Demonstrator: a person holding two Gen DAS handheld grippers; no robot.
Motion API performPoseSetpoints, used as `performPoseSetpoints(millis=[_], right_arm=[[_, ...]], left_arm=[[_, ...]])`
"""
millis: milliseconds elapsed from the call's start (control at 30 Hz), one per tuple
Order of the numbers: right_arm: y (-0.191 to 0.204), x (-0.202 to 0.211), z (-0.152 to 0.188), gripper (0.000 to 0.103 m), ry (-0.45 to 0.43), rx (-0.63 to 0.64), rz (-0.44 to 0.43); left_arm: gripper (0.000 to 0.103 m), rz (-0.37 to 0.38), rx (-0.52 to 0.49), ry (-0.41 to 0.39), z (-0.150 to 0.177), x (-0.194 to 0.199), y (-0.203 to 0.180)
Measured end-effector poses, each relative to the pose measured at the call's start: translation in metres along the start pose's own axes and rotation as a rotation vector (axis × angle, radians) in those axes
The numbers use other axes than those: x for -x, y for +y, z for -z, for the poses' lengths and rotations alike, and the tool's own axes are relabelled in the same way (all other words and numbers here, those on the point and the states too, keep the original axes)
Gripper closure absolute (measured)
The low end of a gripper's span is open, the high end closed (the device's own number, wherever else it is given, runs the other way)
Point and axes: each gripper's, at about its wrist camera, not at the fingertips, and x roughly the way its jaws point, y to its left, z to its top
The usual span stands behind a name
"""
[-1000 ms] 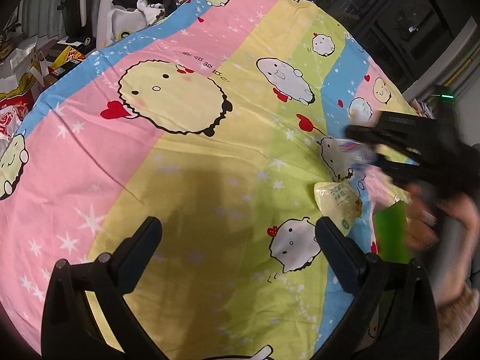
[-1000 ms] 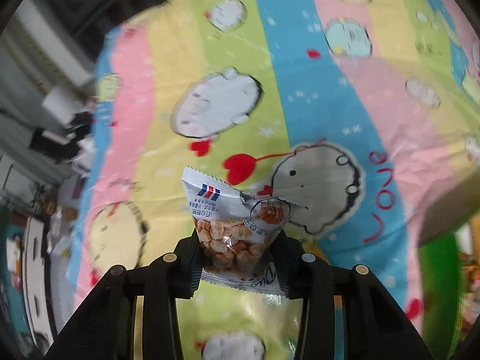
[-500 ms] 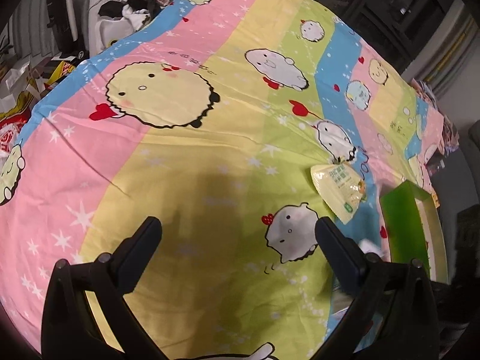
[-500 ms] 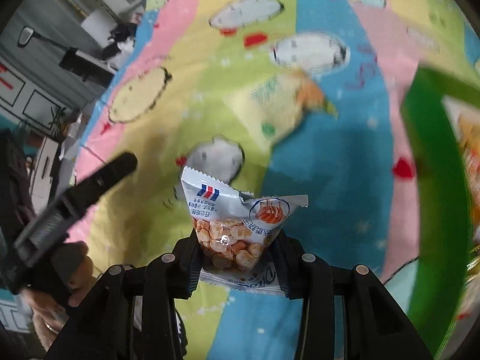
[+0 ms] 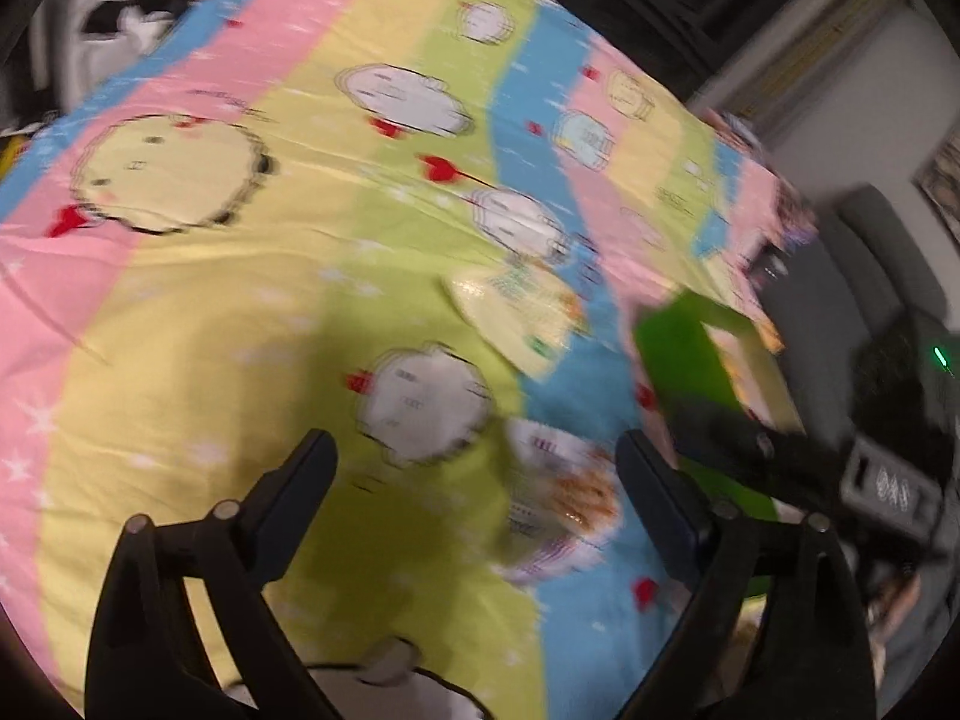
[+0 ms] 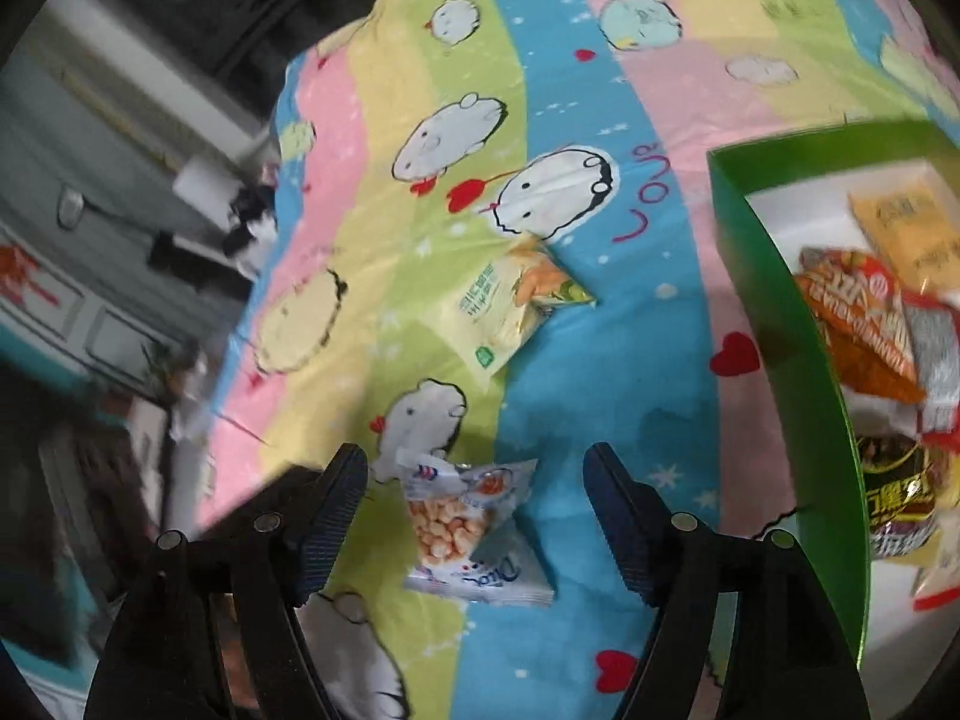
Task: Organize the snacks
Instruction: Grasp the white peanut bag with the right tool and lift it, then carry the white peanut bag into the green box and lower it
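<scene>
A clear-and-white snack packet of orange puffs (image 6: 471, 531) lies on the cartoon-print cloth between the fingers of my open right gripper (image 6: 477, 525); the jaws stand well apart and do not touch it. The same packet shows blurred in the left wrist view (image 5: 564, 504), between the fingers of my open, empty left gripper (image 5: 474, 492). A pale yellow-green snack packet (image 6: 510, 306) lies flat farther out; it also shows in the left wrist view (image 5: 519, 315). A green tray (image 6: 780, 324) at the right holds several snack packets.
The striped pink, yellow, green and blue cloth (image 6: 606, 396) covers the whole surface. The green tray (image 5: 678, 354) sits at the cloth's right edge. Dark furniture and clutter (image 6: 198, 240) lie beyond the far left edge. The right gripper body (image 5: 780, 468) is beside the tray.
My right gripper has opened and let go of the puff packet, which now lies on the cloth by the tray. The left gripper has swung right toward the packets; its view is blurred.
</scene>
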Motion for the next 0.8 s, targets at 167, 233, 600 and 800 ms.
performPoseSetpoints(millis=[167, 233, 600, 800], right_arm=[[-0.005, -0.017, 0.006, 0.031, 0.074, -0.041, -0.045], [-0.003, -0.024, 0.009, 0.034, 0.1, -0.027, -0.034], [0.003, -0.054, 0.023, 0.051, 0.194, 0.026, -0.009], [0.015, -0.038, 0.023, 0.054, 0.138, 0.075, 0.016]], left_arm=[[0.026, 0.073, -0.08, 0.09, 0.017, -0.021, -0.026], [0.029, 0.076, -0.113, 0.111, 0.022, -0.029, -0.035], [0.059, 0.048, -0.163, 0.155, 0.034, -0.056, -0.046], [0.061, 0.075, -0.19, 0.091, 0.03, -0.04, -0.055]])
